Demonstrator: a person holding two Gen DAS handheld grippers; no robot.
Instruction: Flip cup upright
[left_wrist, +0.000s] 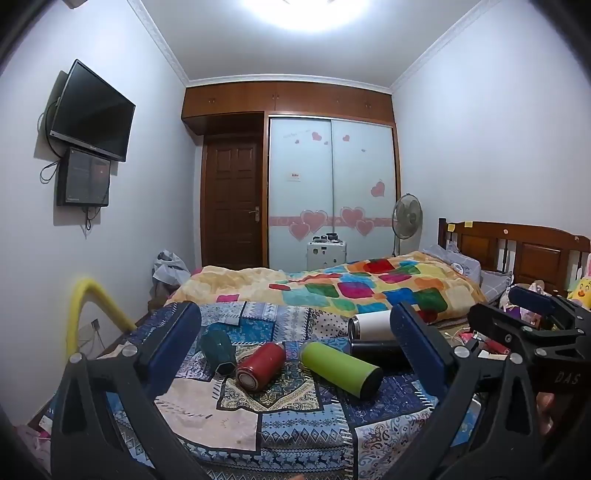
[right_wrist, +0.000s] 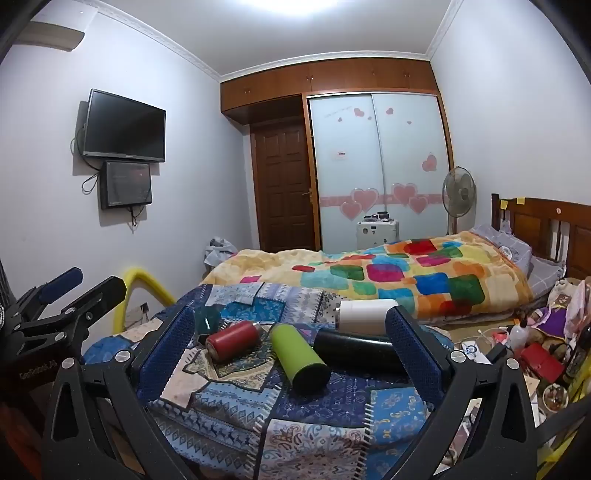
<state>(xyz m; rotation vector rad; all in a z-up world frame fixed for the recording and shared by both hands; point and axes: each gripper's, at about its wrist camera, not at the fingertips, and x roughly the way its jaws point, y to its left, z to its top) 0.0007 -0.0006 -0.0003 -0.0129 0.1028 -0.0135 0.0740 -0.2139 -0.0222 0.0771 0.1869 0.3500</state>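
A: Well, look at what you've got: five cups, all on their sides on the patterned patchwork blue quilt (left_wrist: 295, 417). The dark teal faceted cup (left_wrist: 218, 349) lies at about ten o'clock of the cluster, the red cylindrical metal flask (left_wrist: 260, 365) beside it, the lime-green tumbler with the black end (left_wrist: 340, 367) in the middle, and the black cylinder (left_wrist: 376, 352) and white steel-rimmed tumbler (left_wrist: 371, 325) towards two o'clock.

B: Which one do I flip?

A: The task doesn't say. I'd judge the green one or the red one easiest, since each lies free on the soft cloth with room on both sides; the black and white ones lie close together, perhaps touching.

B: And my tongs?

A: Your left gripper (left_wrist: 295, 347) is spread wide and holds nothing; your right gripper (right_wrist: 291, 347) is likewise spread and bare. Both hover short of the cups, which frames the cluster between the blue pads (right_wrist: 166, 354) before you commit. Mind that a round body may roll on that quilt.
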